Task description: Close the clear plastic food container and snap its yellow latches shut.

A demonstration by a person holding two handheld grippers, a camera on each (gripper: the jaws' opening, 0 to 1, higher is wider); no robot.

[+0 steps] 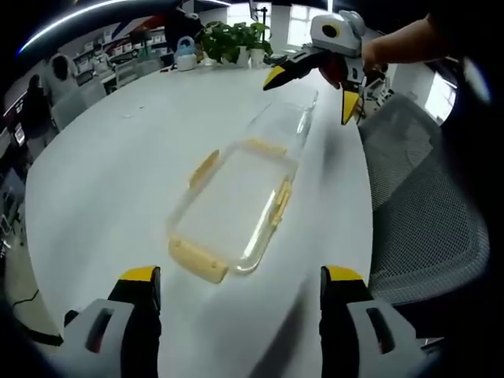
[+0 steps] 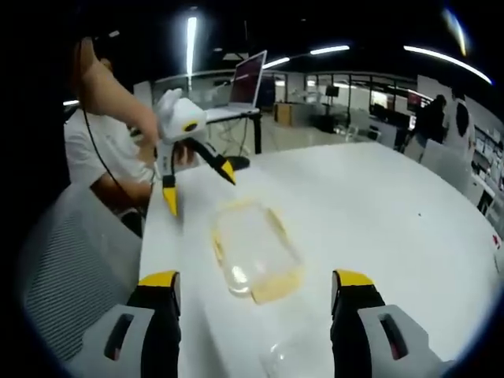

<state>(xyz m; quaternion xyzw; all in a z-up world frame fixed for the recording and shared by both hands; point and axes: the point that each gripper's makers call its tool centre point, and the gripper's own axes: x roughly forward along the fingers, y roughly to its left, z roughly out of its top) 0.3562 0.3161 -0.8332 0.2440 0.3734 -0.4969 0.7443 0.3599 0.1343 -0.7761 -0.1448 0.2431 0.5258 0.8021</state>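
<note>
Clear plastic food container [image 1: 236, 206] lies flat on a white table [image 1: 110, 181], with yellow latches [image 1: 198, 261] along its sides and ends. In the left gripper view it sits ahead of the left gripper [image 1: 239, 285], between the lines of that gripper's two yellow-tipped jaws, which stand wide apart and touch nothing. A clear lid [image 1: 285, 124] lies on the table at the container's far end. Beyond it the right gripper [image 1: 311, 90] hangs above the table, held by a hand [image 1: 376, 57], jaws spread and empty.

In the right gripper view the container [image 2: 253, 250] lies ahead of the right gripper [image 2: 253, 287], whose jaws are parted and hold nothing. The left gripper [image 2: 197, 187] hovers past the container's far end, jaws spread. A grey mesh chair [image 1: 425, 213] stands beside the table.
</note>
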